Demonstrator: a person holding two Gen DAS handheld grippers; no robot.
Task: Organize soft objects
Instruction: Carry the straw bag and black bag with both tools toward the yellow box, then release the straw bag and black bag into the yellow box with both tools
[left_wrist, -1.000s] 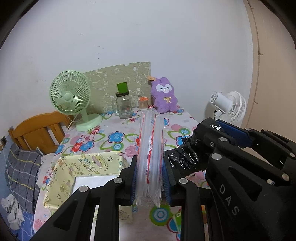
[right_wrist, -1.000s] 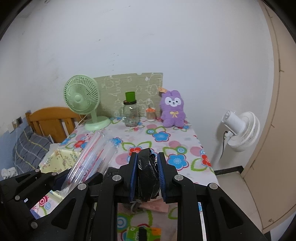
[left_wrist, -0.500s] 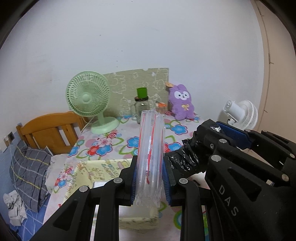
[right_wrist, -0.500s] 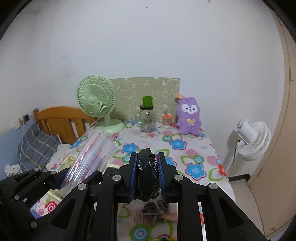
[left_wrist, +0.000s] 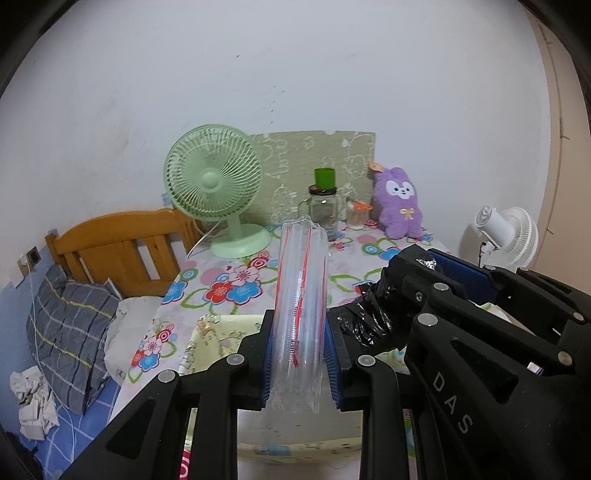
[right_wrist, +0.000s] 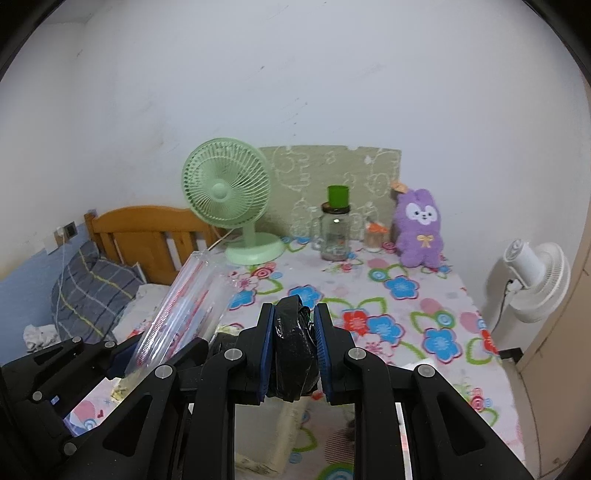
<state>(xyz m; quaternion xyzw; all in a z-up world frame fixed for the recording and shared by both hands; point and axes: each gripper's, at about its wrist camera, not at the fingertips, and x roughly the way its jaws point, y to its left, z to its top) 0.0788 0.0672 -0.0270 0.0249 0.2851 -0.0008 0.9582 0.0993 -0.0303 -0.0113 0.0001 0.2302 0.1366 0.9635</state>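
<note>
My left gripper (left_wrist: 300, 328) is shut on a stack of clear plastic zip bags with red seal lines (left_wrist: 301, 295), held upright above the table. The stack also shows in the right wrist view (right_wrist: 181, 310), in the left gripper (right_wrist: 122, 354). My right gripper (right_wrist: 294, 325) is shut on a crumpled black plastic bag (right_wrist: 293, 350). In the left wrist view the black bag (left_wrist: 365, 321) and right gripper (left_wrist: 424, 269) sit just right of the left one. A yellow patterned storage box (left_wrist: 218, 332) lies below both grippers. A purple plush bunny (right_wrist: 419, 229) stands at the table's far right.
The floral tablecloth table (right_wrist: 399, 295) carries a green desk fan (right_wrist: 229, 199), a glass jar with green lid (right_wrist: 335, 229), a small orange-topped jar (right_wrist: 375, 236) and a green board against the wall. A wooden bed with grey pillow (left_wrist: 70, 325) lies left. A white fan (right_wrist: 535, 273) stands right.
Both grippers have risen and pulled back from the table together, still holding their bags. The table objects now look lower and farther away, and more of the bed shows.
</note>
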